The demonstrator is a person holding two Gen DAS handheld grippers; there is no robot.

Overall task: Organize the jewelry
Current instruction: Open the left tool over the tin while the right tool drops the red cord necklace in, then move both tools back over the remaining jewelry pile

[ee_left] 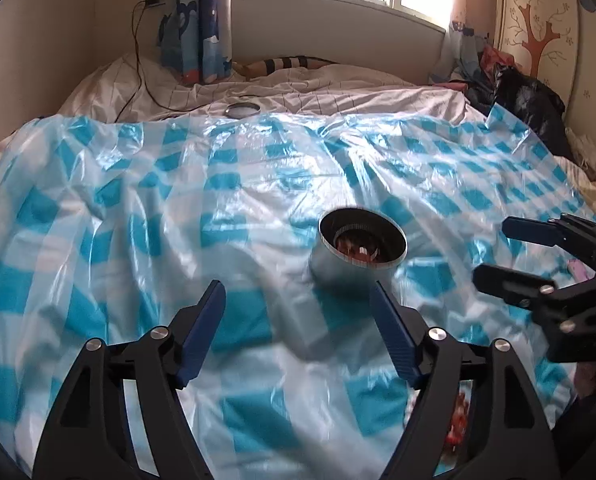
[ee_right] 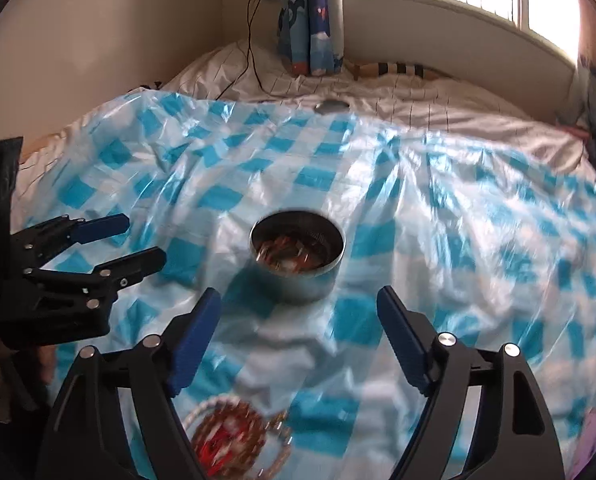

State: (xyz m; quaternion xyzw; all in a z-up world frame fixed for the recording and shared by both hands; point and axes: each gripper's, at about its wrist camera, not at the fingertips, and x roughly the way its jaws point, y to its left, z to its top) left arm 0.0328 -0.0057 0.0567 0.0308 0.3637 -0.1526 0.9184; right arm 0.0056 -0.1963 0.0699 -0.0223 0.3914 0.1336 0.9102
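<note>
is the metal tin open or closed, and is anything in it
Open. The round silver metal tin stands upright with no lid on, and reddish-brown jewelry pieces lie inside. A round silver lid-like disc lies far off.

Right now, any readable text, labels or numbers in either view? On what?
None readable.
Tin: no label visible on its wall.
Curtain: cartoon print only, no words.
Wall: tree mural only, no text.
Blue-checked sheet: pattern only.
</note>
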